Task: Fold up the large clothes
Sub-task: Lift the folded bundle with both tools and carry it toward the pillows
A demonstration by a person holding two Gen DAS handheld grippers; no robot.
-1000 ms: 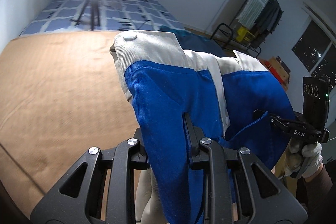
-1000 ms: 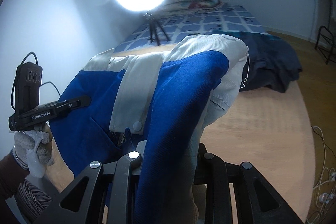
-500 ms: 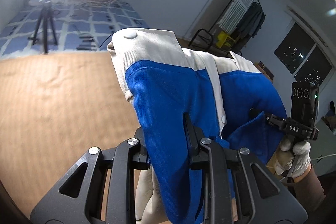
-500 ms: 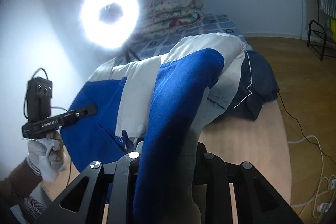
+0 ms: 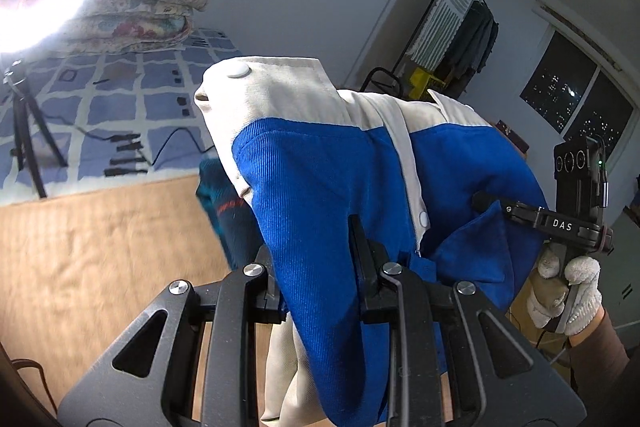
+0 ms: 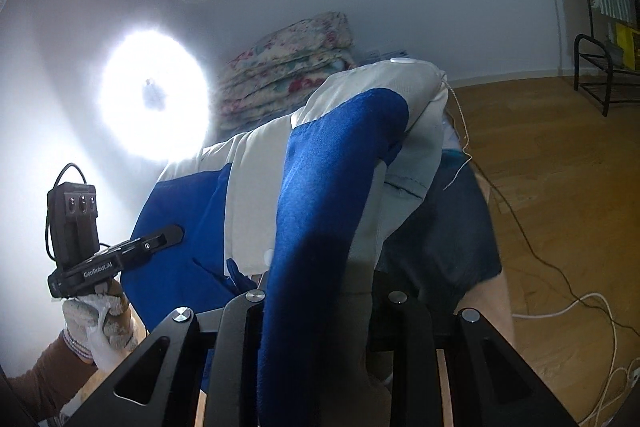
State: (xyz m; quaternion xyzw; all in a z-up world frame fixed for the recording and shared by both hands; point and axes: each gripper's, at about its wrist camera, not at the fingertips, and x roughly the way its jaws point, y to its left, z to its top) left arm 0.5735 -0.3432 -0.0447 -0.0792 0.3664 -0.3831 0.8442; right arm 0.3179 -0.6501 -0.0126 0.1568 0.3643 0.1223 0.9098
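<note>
The left gripper [image 5: 316, 247] is clenched on a fold of the blue-and-cream jacket [image 5: 320, 179], the cloth bunched thick between its jaws and draped up over them. The right gripper [image 6: 320, 287] grasps another fold of the jacket [image 6: 332, 179] the same way. The jacket hangs in the air, stretched between the two grippers, above the tan sheet [image 5: 100, 247]; its cream cuffs with white snaps stand up highest.

From the left wrist camera, the right gripper [image 5: 486, 202] shows at the jacket's right edge, its fingers hidden in the blue cloth, held by a gloved hand [image 5: 568, 287]. From the right wrist camera, the left gripper [image 6: 172, 233] bites the jacket's left edge, with a gloved hand [image 6: 96, 319] under it.

Behind and below the jacket lies a dark garment [image 6: 452, 227] on the sheet. Beyond the jacket is a blue checked bedspread [image 5: 120, 99] with a tripod [image 5: 24, 135] on it, a stack of floral quilts [image 5: 148, 11], and a glaring ring light [image 6: 154, 105]. To the jacket's right stands a clothes rack [image 5: 460, 23] by a dark window [image 5: 576, 87]; cables [image 6: 560, 291] trail across the wood floor [image 6: 560, 167].
</note>
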